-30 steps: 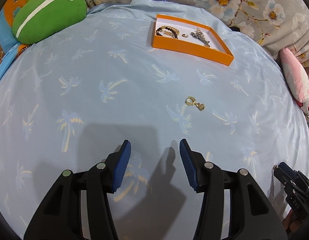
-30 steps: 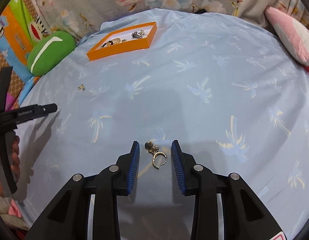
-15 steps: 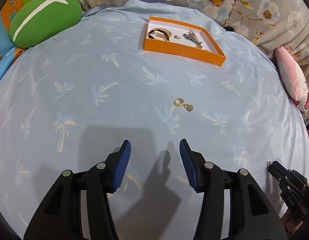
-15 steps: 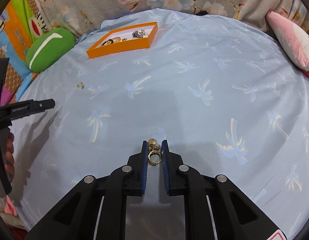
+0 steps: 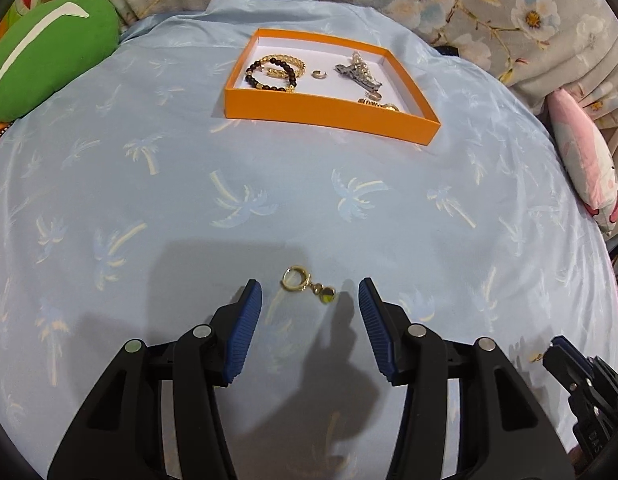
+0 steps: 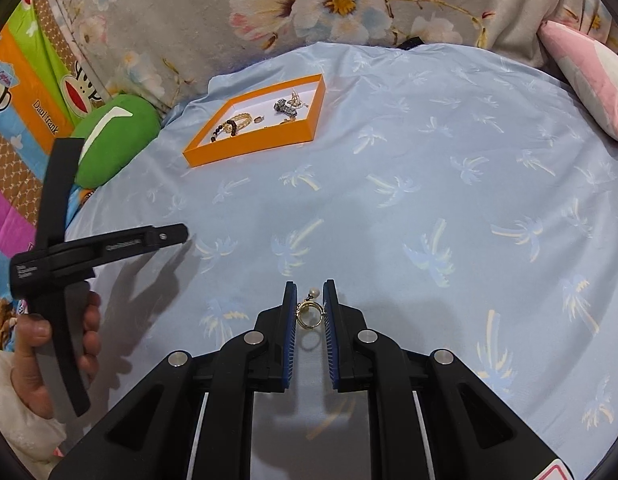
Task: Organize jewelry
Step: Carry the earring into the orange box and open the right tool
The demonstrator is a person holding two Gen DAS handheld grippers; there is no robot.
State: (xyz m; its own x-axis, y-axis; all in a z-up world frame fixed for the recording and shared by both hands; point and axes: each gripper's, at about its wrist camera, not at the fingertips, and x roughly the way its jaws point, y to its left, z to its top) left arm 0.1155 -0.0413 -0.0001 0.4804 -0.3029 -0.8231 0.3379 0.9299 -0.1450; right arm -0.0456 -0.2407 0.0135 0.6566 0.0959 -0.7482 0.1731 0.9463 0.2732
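Parts of our view are hard to read. From the left wrist we see only the dark tip of our right gripper (image 5: 565,360) at the right edge, with a gold speck beside it too small to make out. Some small pieces in the orange tray (image 5: 329,114) near its right wall are half hidden by the wall.

In the tray we can tell a dark bead bracelet (image 5: 271,76), a gold chain bracelet (image 5: 285,62), a small ring (image 5: 319,75) and a silver clip (image 5: 359,74).

Our left gripper (image 5: 309,300) has its fingers apart, holding nothing. A gold earring (image 5: 307,286) lies flat on the sheet just past them, touching neither one.

Our right gripper (image 6: 311,304) has its fingers squeezed narrow on a second earring (image 6: 309,312), a gold hoop with a small pearl on top.

The blue sheet (image 6: 429,184) has palm trees printed on it. The tray sits near its far edge. A green cushion (image 6: 117,136) lies at the far left edge and a pink pillow (image 6: 589,72) at the far right. A flowered cloth (image 6: 309,0) hangs behind. A hand (image 6: 49,352) holds the left gripper's handle.
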